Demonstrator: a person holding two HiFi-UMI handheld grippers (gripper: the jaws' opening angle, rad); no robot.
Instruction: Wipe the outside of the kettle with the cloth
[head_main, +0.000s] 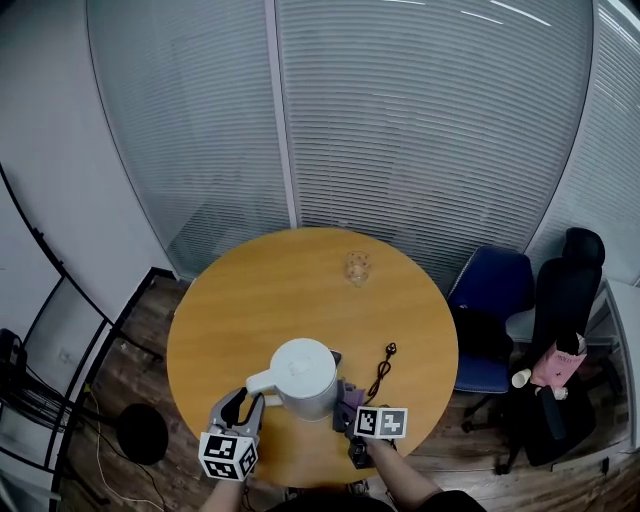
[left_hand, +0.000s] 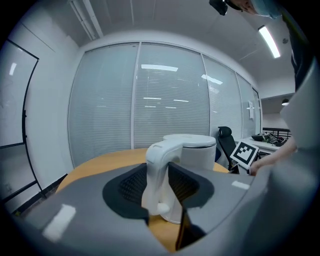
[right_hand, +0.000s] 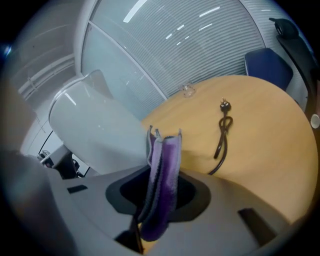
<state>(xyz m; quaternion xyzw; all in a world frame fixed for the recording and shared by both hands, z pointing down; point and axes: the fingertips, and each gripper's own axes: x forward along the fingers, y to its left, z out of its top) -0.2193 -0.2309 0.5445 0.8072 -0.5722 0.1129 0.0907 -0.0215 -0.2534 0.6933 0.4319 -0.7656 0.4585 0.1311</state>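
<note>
Before me the round wooden tabletop carries a small clear tumbler near its far edge and a dark power cord with a plug, looped on itself, close to its right edge. Off that right edge stand a blue upholstered chair and, beside it, a black office chair with a pink object on its seat. A frosted glass wall with fine horizontal stripes curves behind the far edge, and a flat black round disc lies on the wooden floor past the left edge.
</note>
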